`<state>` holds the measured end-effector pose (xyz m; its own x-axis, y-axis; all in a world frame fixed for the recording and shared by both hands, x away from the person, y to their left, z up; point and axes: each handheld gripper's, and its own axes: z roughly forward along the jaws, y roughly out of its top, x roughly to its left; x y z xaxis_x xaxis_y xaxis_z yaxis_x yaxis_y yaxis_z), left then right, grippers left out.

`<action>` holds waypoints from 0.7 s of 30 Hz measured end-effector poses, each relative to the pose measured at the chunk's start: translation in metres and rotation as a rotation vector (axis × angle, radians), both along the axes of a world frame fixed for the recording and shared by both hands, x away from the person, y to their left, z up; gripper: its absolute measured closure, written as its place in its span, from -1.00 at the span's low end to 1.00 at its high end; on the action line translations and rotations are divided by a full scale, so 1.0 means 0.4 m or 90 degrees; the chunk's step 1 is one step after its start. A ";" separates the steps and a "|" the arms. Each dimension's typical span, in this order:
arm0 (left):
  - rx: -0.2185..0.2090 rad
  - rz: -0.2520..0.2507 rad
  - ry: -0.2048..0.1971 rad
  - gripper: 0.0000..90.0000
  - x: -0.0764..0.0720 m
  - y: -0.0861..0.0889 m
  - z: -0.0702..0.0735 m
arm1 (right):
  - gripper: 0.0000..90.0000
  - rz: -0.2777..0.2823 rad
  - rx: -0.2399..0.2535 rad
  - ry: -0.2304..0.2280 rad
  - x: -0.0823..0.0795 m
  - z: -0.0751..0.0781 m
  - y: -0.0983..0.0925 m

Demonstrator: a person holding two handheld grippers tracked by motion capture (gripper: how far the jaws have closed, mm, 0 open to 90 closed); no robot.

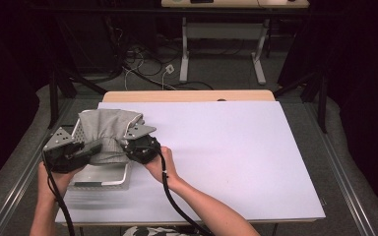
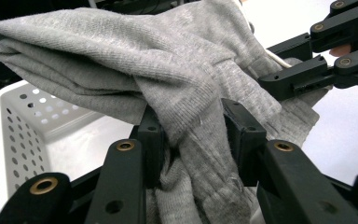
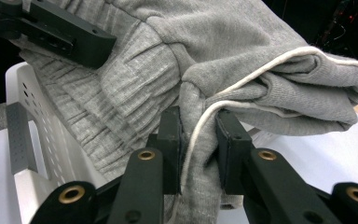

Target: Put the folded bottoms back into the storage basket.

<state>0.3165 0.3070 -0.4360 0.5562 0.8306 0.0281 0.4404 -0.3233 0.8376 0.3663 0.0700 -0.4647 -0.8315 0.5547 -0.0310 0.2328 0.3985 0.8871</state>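
A folded grey knit garment [image 1: 109, 132] with a white cord hangs above a white perforated basket [image 1: 103, 178] at the table's left. My left gripper [image 1: 96, 147] is shut on the garment's ribbed hem, and grey cloth [image 2: 186, 93] bunches between its jaws. My right gripper [image 1: 127, 145] is shut on the garment's other side, where the cloth [image 3: 242, 56] and white cord [image 3: 200, 128] pass between its pads. In the left gripper view the right gripper's black jaws [image 2: 303, 77] reach in from the right. In the right gripper view the left gripper's jaws [image 3: 56, 35] show at the top left.
The basket [image 2: 14, 121] sits at the left edge of a white tabletop [image 1: 236, 147], whose wide surface stretches right. A wooden strip [image 1: 187, 96] runs along the far edge. Beyond it stand a desk frame and floor cables. Dark curtains flank both sides.
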 end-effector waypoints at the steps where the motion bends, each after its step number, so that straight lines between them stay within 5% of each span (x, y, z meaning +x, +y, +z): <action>1: -0.001 0.001 0.000 0.41 0.000 0.002 0.000 | 0.64 -0.001 0.000 0.000 0.000 0.000 0.002; 21: 0.006 0.033 0.029 0.42 0.003 0.031 -0.004 | 0.63 0.013 0.008 0.028 0.010 -0.021 0.044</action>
